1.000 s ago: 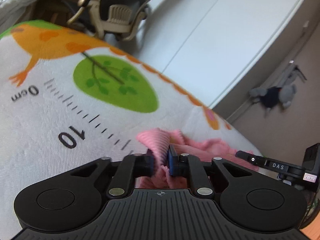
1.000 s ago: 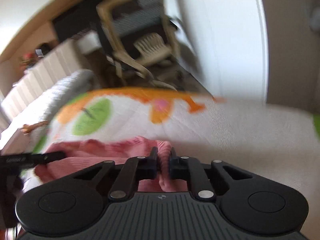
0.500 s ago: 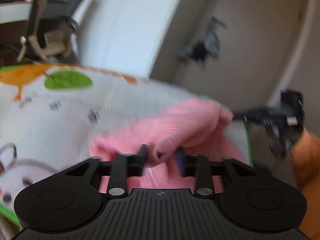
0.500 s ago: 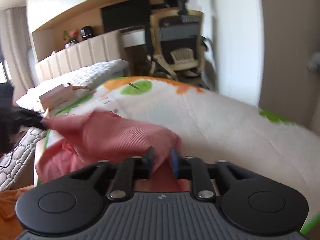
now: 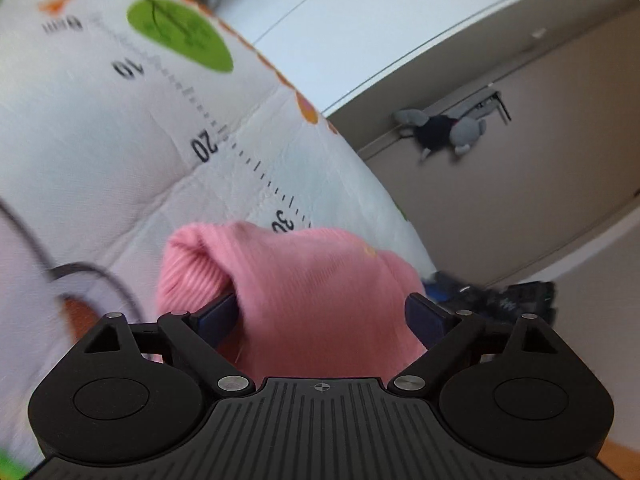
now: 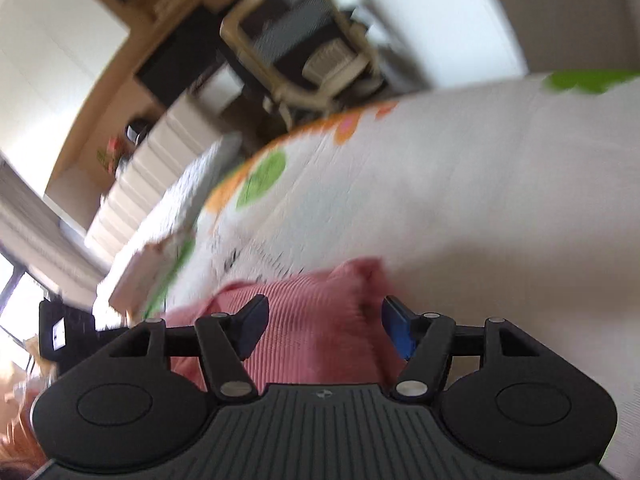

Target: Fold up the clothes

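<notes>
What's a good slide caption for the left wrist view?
Open left tool above a pink ribbed knit garment on a white printed mat.

Pink ribbed garment (image 5: 320, 292), bunched and folded over, lying on printed mat (image 5: 120, 140)

Your right wrist view is smeared by motion: the chair (image 6: 304, 44) and shelves behind it blur to streaks. The pink garment (image 5: 304, 300) runs under the left gripper (image 5: 326, 314) body, so its near edge is hidden from you. The plush toy (image 5: 444, 132) is too soft-focused to identify.
</notes>
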The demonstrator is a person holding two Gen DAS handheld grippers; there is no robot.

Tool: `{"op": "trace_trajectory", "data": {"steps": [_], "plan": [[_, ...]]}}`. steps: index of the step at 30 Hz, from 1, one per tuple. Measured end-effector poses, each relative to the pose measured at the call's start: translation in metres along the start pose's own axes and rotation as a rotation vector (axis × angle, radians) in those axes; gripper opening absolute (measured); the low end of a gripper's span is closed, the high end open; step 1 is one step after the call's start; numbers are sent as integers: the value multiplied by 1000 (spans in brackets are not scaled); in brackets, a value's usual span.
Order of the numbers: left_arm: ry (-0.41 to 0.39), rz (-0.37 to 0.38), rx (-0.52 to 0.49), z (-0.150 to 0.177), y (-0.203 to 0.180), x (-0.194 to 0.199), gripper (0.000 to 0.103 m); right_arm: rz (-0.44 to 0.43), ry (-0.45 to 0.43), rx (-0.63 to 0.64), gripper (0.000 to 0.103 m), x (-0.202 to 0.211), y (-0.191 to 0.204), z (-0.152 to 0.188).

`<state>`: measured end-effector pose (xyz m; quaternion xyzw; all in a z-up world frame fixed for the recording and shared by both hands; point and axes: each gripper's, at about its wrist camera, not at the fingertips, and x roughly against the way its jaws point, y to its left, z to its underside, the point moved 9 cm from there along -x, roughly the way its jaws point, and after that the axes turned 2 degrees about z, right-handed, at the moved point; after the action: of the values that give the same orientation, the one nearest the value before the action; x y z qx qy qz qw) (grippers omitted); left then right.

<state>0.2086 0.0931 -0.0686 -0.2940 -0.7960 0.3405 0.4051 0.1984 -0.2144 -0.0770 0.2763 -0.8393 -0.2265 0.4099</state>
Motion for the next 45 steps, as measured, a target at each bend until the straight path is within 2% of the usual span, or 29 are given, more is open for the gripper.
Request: {"op": "trace_trajectory", "data": {"steps": [1,3,6,8,11,13,17,20,21,22,23,24,25,26,28,30,33,36,37,38,40,42,43,44,45], "plan": [[-1,6,9,-7,1,-8,94,-18,12,15,63,-9,7,-1],[-20,9,9,-26,0,-21,94,-35,-19,55,63,-22,24,-19],[-127,-2,-57,-72,-14,-21,94,-56,-141,129,63,-25,51,-62],[-185,-29,-117,-91,-21,-13,94,-17,-193,191,63,-23,60,-82],[-168,-72,-170,-83,-17,-6,95,51,-187,282,63,-27,61,-83],[-137,-104,-184,-69,-8,-10,95,100,-161,327,63,-32,52,-70],[-105,-125,-157,-50,12,-23,95,191,-122,342,63,-60,28,-47],[-91,-145,-166,-44,14,-34,94,217,-130,348,63,-71,19,-45],[-92,-158,-185,-42,14,-37,91,220,-138,343,54,-73,17,-46],[-99,-172,-203,-41,11,-37,72,216,-149,353,32,-71,21,-46],[-107,-179,-219,-41,7,-34,52,210,-159,364,23,-68,26,-46],[-115,-183,-235,-41,3,-31,43,202,-177,376,17,-62,34,-46],[-128,-172,-241,-42,-3,-24,27,190,-195,388,14,-53,42,-47],[-144,-155,-243,-43,-10,-15,20,173,-212,396,14,-41,51,-48],[-169,-105,-245,-41,-27,4,18,138,-231,407,13,-17,64,-43],[-173,-93,-259,-33,-35,16,18,111,-232,421,13,3,72,-33],[-138,-150,-246,-14,-21,15,18,109,-187,421,13,12,67,-9],[-103,-206,-233,5,-8,15,20,177,-97,414,17,-7,43,18],[-91,-225,-228,11,-3,15,24,206,-66,412,24,-15,34,26],[-82,-253,-215,14,4,14,32,215,-69,411,27,-14,32,27],[-78,-290,-192,14,15,16,37,230,-84,411,37,-10,30,26],[-107,-274,-202,7,10,25,47,227,-141,442,38,5,42,14],[-130,-260,-218,3,4,30,57,217,-168,462,41,12,51,9],[-156,-246,-236,-3,-4,35,62,207,-195,482,44,19,59,4],[-179,-232,-251,-8,-11,38,63,156,-182,470,51,18,67,4]]}}
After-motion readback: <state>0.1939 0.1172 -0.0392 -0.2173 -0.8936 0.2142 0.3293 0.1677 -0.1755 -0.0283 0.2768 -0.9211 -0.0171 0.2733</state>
